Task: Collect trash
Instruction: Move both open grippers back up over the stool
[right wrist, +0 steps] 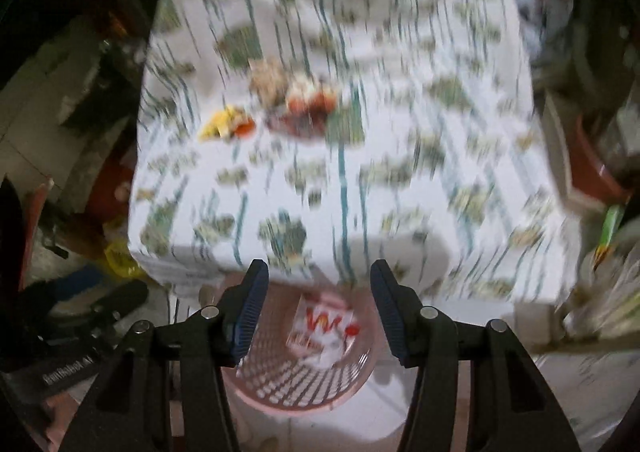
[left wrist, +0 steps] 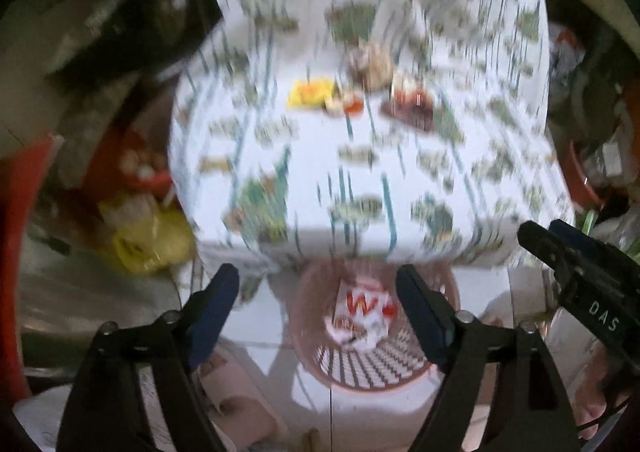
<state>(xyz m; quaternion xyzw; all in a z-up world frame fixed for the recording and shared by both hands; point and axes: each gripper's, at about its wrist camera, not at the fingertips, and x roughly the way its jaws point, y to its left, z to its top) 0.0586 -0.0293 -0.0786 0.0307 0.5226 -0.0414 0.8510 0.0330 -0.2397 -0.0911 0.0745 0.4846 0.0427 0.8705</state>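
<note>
Both views are motion-blurred. A table with a white patterned cloth (left wrist: 360, 171) carries a small heap of trash: a yellow wrapper (left wrist: 310, 91), a brownish crumpled piece (left wrist: 372, 61) and a dark red wrapper (left wrist: 412, 105). The same heap shows in the right wrist view (right wrist: 296, 103). A pink mesh basket (left wrist: 360, 368) stands on the floor in front of the table with a white and red wrapper (left wrist: 362, 312) inside; it also shows in the right wrist view (right wrist: 300, 376). My left gripper (left wrist: 318, 292) is open and empty above the basket. My right gripper (right wrist: 320, 284) is open and empty above the basket.
Clutter lies left of the table: a yellow bag (left wrist: 148, 240) and red containers (left wrist: 136, 167). A reddish tub (right wrist: 592, 167) and papers stand at the right. The right gripper's body (left wrist: 580, 272) shows at the right of the left wrist view.
</note>
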